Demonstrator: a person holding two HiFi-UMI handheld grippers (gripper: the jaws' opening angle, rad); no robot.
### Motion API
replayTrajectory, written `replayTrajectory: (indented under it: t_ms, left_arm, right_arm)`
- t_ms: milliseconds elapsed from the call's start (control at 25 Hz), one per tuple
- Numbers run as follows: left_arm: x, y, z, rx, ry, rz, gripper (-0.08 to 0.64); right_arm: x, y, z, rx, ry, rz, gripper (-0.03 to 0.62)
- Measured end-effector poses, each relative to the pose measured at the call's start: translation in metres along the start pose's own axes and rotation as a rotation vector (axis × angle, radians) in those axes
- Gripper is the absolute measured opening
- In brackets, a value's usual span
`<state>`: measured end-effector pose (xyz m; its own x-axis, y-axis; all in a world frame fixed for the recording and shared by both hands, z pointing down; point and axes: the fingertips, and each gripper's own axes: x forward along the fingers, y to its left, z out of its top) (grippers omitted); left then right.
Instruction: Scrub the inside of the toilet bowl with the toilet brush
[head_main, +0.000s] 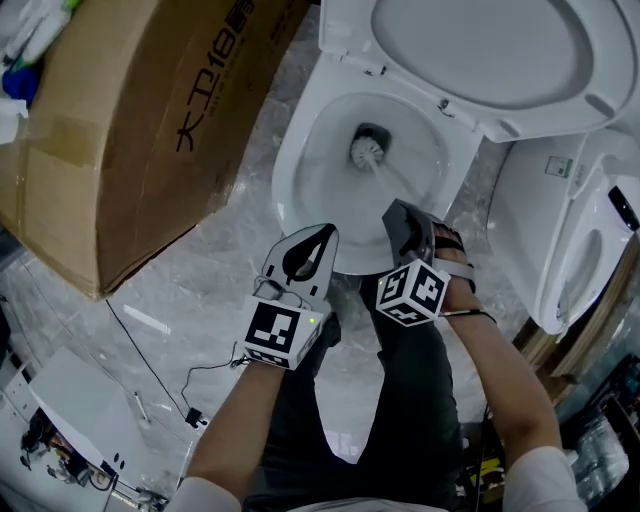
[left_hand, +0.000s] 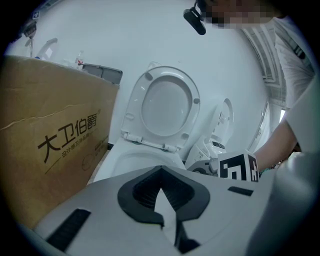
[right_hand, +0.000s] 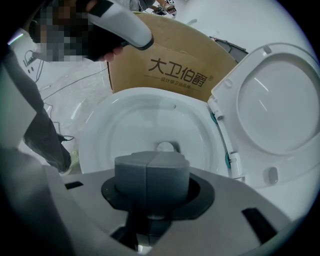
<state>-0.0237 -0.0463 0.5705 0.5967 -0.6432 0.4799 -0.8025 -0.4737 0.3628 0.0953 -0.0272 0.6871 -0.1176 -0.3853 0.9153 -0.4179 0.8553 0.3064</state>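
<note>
**Head view, with both gripper views.** The white ceramic toilet bowl (head_main: 296, 190) stands open, and its white oval seat and lid (head_main: 480, 50) are tipped up behind it. The toilet brush (head_main: 367, 152) is inside the bowl. Its round head of pale bristles lies low in the basin beside the dark drain opening, and water blurs its outline. A pale, slender shaft rises from the head, slanting toward the near right rim.

The right gripper (head_main: 403, 220) hangs over the near edge of the bowl. Its jaws are clenched round the upper end of the brush. In the right gripper view this end shows as a stubby grey cylinder with a vertical seam, seated between the black pads, and the bowl's white basin fills the background.

The left gripper (head_main: 314, 246) hangs just beside the right one, over the front rim. Its jaws are drawn together at the tips and nothing is gripped between the ribbed black pads.

A large brown cardboard box printed with black characters (head_main: 130, 130) leans close to the left side of the bowl. A second white toilet fixture (head_main: 570, 250) stands to the right. The floor is grey marbled tile (head_main: 200, 270), and a thin black cable (head_main: 150, 360) trails across it.
</note>
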Motion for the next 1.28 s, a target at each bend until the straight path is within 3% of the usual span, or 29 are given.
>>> replayTrajectory:
  t_ms: [840,1280]
  left_arm:
    - [0.033,0.02,0.001,0.017,-0.015,0.014,0.008]
    - [-0.007,-0.01,0.03,0.025,-0.014,0.007,0.008]
  right_arm:
    - [0.055,-0.026,0.003,-0.023,0.026,-0.026,0.156]
    - [0.0,-0.044,0.018,0.066,0.007,-0.017,0.156]
